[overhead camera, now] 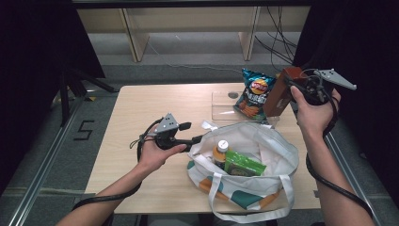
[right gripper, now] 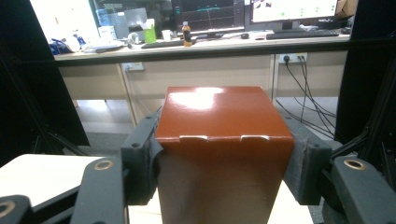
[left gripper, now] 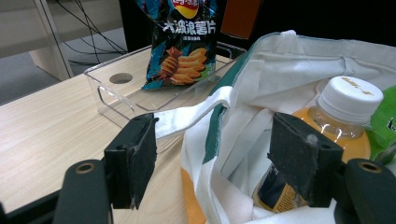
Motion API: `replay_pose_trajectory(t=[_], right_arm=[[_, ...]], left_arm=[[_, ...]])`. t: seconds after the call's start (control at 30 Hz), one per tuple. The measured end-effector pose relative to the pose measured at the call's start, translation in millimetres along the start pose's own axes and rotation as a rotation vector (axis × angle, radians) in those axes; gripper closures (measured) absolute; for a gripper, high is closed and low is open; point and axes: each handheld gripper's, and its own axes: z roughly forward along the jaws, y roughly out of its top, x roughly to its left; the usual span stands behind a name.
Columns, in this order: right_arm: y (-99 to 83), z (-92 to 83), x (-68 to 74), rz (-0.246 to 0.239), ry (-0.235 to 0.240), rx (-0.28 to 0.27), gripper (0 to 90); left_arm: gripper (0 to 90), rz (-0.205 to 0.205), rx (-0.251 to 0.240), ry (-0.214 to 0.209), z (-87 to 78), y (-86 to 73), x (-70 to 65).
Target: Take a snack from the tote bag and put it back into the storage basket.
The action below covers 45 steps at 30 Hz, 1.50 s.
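Note:
A white tote bag [overhead camera: 275,143] with teal and orange patches stands open at the table's front right. Inside it are an orange-drink bottle [overhead camera: 220,150] with a white cap and a green packet [overhead camera: 243,165]. My left gripper [overhead camera: 196,140] is at the bag's left rim. In the left gripper view its jaws stand wide open [left gripper: 219,158] with the bag's rim [left gripper: 299,60] and the bottle [left gripper: 345,107] between them, and the pads press on nothing. My right gripper [overhead camera: 291,84] is raised at the back right, shut on a reddish-brown box [overhead camera: 278,96]. The pads grip both sides of the box [right gripper: 219,116].
A clear plastic tray [overhead camera: 221,107] lies at the back of the wooden table [overhead camera: 155,103], and a blue chips bag [overhead camera: 254,94] stands in it. The tray [left gripper: 109,91] and chips bag [left gripper: 184,42] sit beyond the left gripper. Shelving and cables are behind the table.

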Motion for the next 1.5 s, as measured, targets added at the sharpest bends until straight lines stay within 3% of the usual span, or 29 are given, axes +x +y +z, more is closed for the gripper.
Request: replay_pose_trajectory(t=[0.2, 0.23, 0.3, 0.43, 0.5, 0.73, 0.9, 1.03, 1.07, 1.1, 1.5], right_arm=[[-1.1, 2.1, 1.3, 0.004, -0.002, -0.005, 39.6], [-1.4, 3.0, 0.0, -0.015, -0.003, -0.008, 39.6], [-2.0, 3.4, 1.6, 0.005, 0.003, 0.003, 39.6], [-3.3, 6.0, 1.6, -0.033, -0.002, -0.003, 39.6], [-4.1, 6.9, 2.5, -0.017, -0.003, 0.000, 39.6], [-7.2, 11.1, 0.9, -0.028, -0.002, -0.008, 39.6], [-9.4, 13.4, 2.0, -0.013, -0.012, 0.008, 39.6], [-12.3, 16.2, 1.7, -0.030, -0.021, 0.007, 39.6], [-13.2, 17.1, 2.9, -0.013, -0.027, 0.007, 39.6], [-13.9, 17.6, 1.8, -0.030, -0.025, 0.009, 39.6], [-23.0, 25.2, 3.3, -0.045, -0.055, 0.020, 39.6]], left_arm=[[31.4, 0.000, -0.001, -0.001, 0.1, 0.2, -0.3], [31.4, 0.000, -0.001, -0.002, 0.3, 0.1, -0.4], [31.4, -0.001, 0.001, -0.003, 0.4, -0.1, -0.6], [31.4, 0.000, 0.001, -0.004, 0.5, -0.1, -0.7], [31.4, 0.001, 0.001, -0.005, 0.5, -0.1, -0.8], [31.4, 0.002, 0.002, -0.005, 0.6, -0.1, -0.8], [31.4, -0.001, 0.001, -0.005, 0.4, -0.1, -0.9], [31.4, 0.000, 0.001, -0.004, 0.3, -0.2, -0.7], [31.4, 0.000, 0.002, -0.005, 0.4, -0.2, -0.7], [31.4, 0.000, 0.001, -0.005, 0.3, -0.3, -0.7], [31.4, -0.001, 0.002, -0.005, 0.2, -0.5, -1.0]])
